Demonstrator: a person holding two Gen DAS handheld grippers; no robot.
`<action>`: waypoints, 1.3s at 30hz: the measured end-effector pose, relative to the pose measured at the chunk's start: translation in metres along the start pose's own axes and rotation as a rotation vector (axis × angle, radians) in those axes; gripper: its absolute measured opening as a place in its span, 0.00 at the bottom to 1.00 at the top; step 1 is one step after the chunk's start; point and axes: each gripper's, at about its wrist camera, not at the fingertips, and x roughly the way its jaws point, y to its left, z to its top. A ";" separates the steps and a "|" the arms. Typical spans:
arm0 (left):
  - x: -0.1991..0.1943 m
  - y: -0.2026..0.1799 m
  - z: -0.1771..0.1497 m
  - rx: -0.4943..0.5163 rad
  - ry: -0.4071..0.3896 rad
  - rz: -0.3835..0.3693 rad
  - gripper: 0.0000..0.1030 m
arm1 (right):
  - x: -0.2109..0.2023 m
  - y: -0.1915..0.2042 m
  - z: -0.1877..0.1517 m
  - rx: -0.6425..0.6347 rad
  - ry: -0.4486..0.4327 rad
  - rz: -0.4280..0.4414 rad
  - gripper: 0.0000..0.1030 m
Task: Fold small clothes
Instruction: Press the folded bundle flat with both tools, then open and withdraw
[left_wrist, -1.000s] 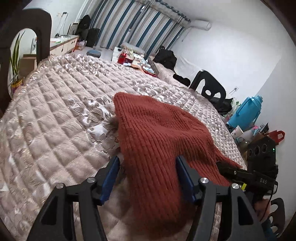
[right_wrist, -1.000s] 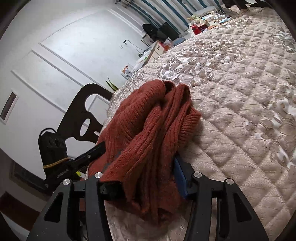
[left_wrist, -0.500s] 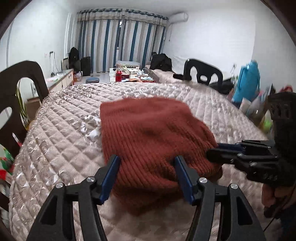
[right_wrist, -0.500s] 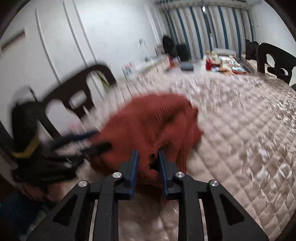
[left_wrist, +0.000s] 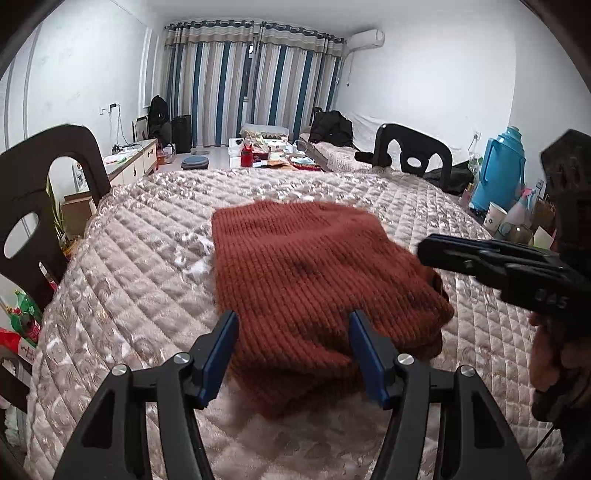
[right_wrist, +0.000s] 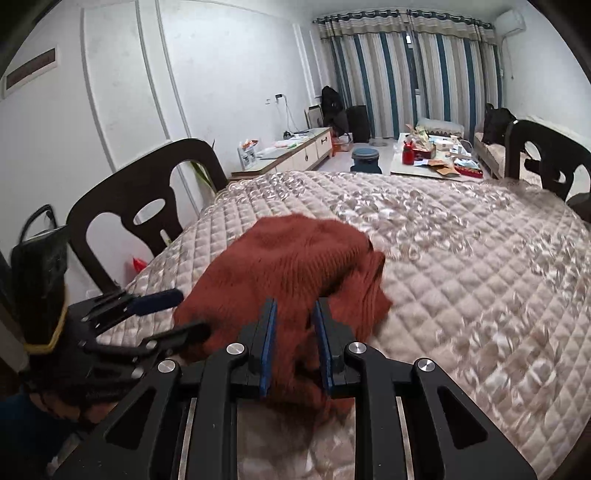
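While the rust-red knitted garment (left_wrist: 317, 280) lies bunched on the quilted cover (left_wrist: 140, 266) of the table, near its front edge, the right tool (right_wrist: 294, 343) has just closed its jaws and now pinches a fold of the near hem between its blue pads. The left tool (left_wrist: 293, 354) stands wide, its pads on either side of the near edge without clearly pressing it, so I take it as not gripping. The ribbed knit looks soft, thick and limp; it should sag and stretch when lifted and cling slightly to the quilting rather than slide. Corners or the hem seem the best holds, with several layers taken together. No brand or label shows on the garment; pale markings on the right tool's body in the left view are too blurred to read.
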 end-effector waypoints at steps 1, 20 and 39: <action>-0.001 0.001 0.003 -0.002 -0.009 0.004 0.63 | 0.006 0.001 0.005 -0.003 0.002 -0.001 0.20; 0.018 0.004 0.009 -0.038 0.015 0.074 0.63 | 0.037 -0.021 0.001 0.073 0.053 -0.042 0.22; -0.089 -0.033 -0.025 -0.025 0.011 0.157 0.63 | -0.100 0.029 -0.043 -0.032 -0.007 0.001 0.27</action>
